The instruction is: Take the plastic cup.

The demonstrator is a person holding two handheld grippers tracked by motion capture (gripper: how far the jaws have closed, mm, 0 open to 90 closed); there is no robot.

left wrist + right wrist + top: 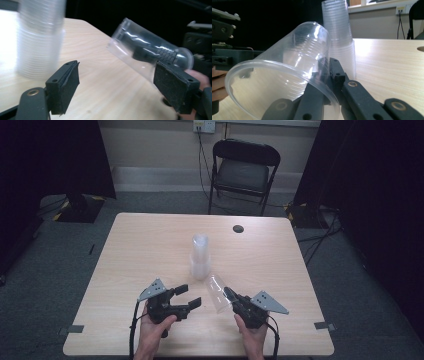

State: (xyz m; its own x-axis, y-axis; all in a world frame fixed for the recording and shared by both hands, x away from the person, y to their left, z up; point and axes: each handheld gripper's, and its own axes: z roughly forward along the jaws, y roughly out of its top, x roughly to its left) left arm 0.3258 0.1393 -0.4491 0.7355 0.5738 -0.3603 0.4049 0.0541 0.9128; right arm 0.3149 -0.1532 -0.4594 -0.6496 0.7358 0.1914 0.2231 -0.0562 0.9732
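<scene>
Fingers of your right gripper [231, 296] pinch the wall of a single clear plastic cup [218, 291], one finger inside, holding it tilted near the desk's [150, 245] near edge; left gripper [188, 296] fingers spread, presumably ready to take it. Tall stack of clear cups [200, 256] stands mid-desk. No legible writing.

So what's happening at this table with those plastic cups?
A person at a wooden table holds a gripper in each hand. The right gripper has pinched the wall of a single clear cup, one jaw inside it, and holds it tilted on its side. The left gripper is open beside it, gripping nothing. Just behind them a stack of clear cups stands upside down on the table.
</scene>
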